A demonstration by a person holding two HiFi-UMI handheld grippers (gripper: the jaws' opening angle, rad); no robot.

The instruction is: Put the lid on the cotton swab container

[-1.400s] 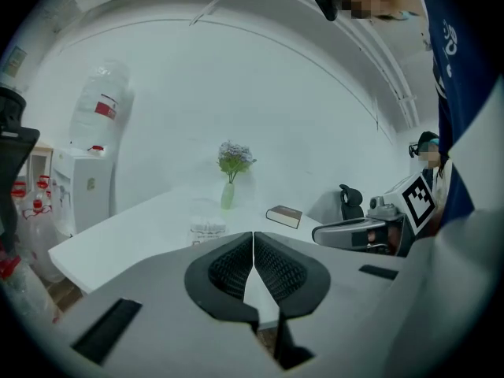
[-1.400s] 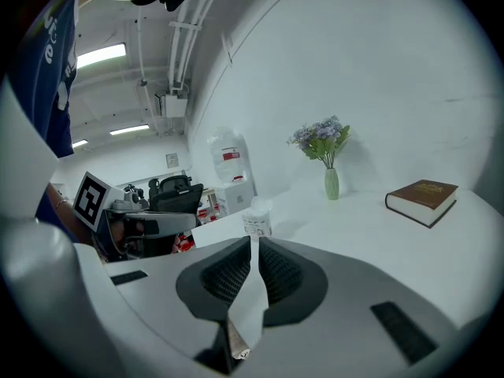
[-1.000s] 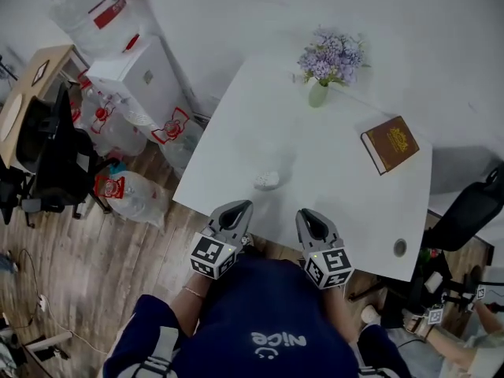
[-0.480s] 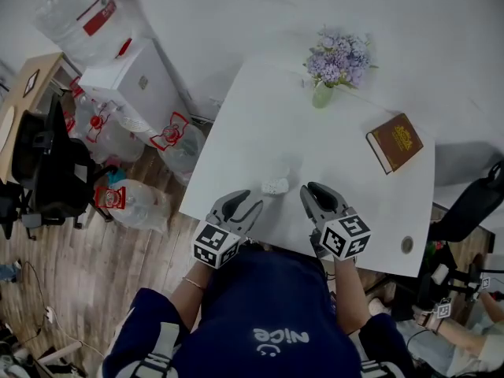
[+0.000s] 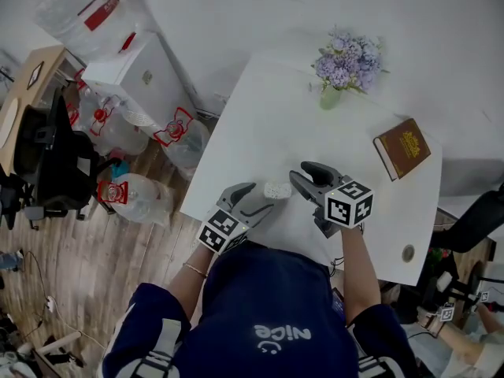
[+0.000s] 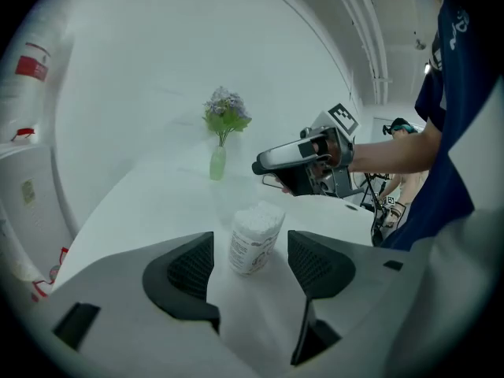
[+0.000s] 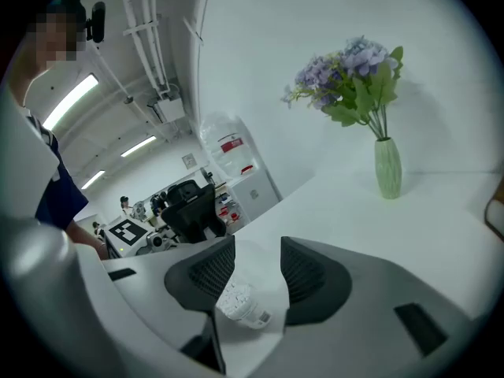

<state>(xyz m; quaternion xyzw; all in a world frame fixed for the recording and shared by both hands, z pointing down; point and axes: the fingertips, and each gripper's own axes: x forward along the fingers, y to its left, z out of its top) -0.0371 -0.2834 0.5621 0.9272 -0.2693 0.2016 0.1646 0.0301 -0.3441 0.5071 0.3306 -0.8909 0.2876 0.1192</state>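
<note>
A white desk (image 5: 260,124) stands against a pale wall. To its left is a wood-plank floor (image 5: 150,266), with a white water dispenser (image 5: 130,73), several water bottles and a black chair (image 5: 59,164). A green vase (image 5: 330,97) of purple flowers stands at the desk's far edge. A brown book (image 5: 409,147) lies close to the right edge, well apart from everything else.

The cotton swab container (image 5: 277,189) stands upright near the desk's near edge, toward the near-left corner. Its top is uncovered and the white swab heads show.

The left gripper (image 5: 264,198) reaches in over the near edge from the container's left. Its jaws are opening and stand wide apart. In the left gripper view, the container (image 6: 256,237) stands between the two dark pads (image 6: 187,264), with a gap on each side and no pad touching it.

The right gripper (image 5: 301,176) comes at the container from the right, with its marker cube (image 5: 349,203) behind it. Its jaws are also opening wide. In the right gripper view, the container (image 7: 240,304) sits low between the ribbed pads (image 7: 303,270), which do not press on it. The vase (image 7: 387,168) stands farther back on the desk.

The two grippers face each other across the container, with their tips just beside it.
</note>
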